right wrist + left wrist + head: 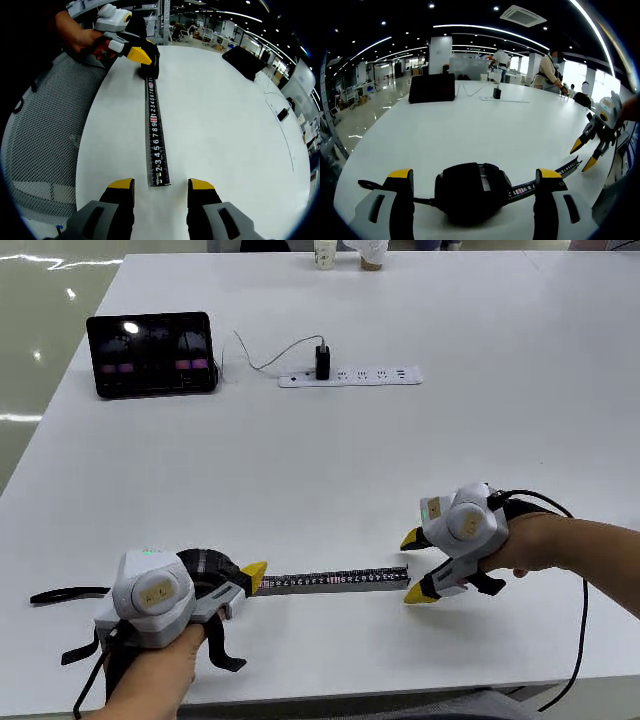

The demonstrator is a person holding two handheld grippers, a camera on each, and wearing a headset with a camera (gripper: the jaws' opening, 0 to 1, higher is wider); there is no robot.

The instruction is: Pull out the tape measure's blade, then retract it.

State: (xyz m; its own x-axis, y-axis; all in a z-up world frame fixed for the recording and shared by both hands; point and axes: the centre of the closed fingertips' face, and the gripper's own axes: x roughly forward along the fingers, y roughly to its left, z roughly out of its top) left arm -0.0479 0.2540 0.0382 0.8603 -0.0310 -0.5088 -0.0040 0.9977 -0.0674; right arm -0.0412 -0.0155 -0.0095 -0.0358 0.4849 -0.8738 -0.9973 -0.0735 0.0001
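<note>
A black tape measure case (205, 565) lies on the white table (330, 470) near its front left. Its blade (335, 579) is drawn out flat to the right, numbers up. My left gripper (225, 580) is open, its yellow-tipped jaws on either side of the case (472, 192) with a gap on each side. My right gripper (414, 566) is open at the blade's free end. In the right gripper view the blade tip (159, 181) rests on the table between the jaws, untouched by my right gripper (160, 184). The left gripper (137, 50) sits at the blade's far end.
A dark tablet (152, 352) stands at the back left. Beside it, a white power strip (350, 376) holds a black charger (323, 360). Cups (325, 252) stand at the far edge. A black strap (65, 594) trails left of the case. A mesh chair (45, 130) adjoins the front edge.
</note>
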